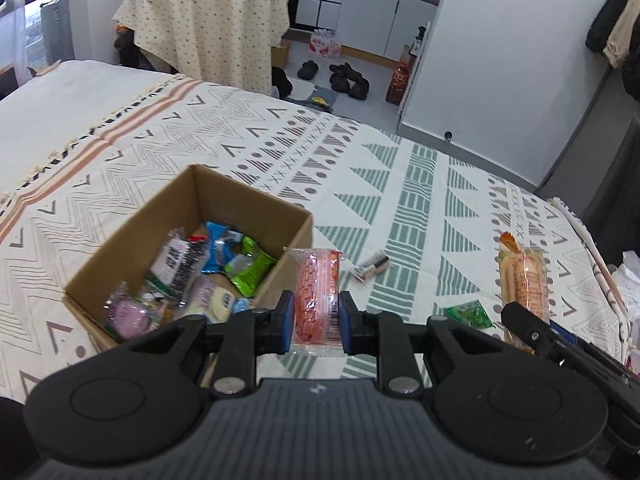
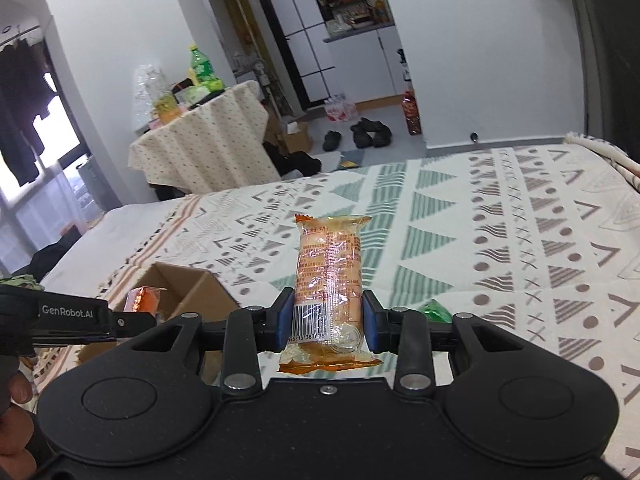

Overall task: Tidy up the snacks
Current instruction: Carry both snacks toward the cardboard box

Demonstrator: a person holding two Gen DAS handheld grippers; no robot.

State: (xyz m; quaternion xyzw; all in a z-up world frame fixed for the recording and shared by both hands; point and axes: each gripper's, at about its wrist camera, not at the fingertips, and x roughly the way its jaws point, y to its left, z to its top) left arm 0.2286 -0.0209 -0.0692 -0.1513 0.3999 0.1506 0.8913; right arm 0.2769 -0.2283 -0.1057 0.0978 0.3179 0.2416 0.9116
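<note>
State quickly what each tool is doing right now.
Left tool: shut on a red-patterned clear plastic snack packet.
Right tool: shut on an orange clear-wrapped snack packet.

Left hand-held gripper (image 1: 317, 312): black frame, blue pads (image 1: 286, 307); jaws nearly closed, clamped on either side of a red, clear-wrapped snack packet (image 1: 317, 300); angled downward.
Right hand-held gripper (image 2: 327, 318): black frame, blue pads (image 2: 285, 316); jaws part-way apart, pressed on the lower part of an orange, clear-wrapped cake packet (image 2: 329, 280) standing upright between them.
Person's hand (image 2: 14, 420): fingers show at the lower left edge of the right wrist view, behind the left hand-held gripper's body.
</note>
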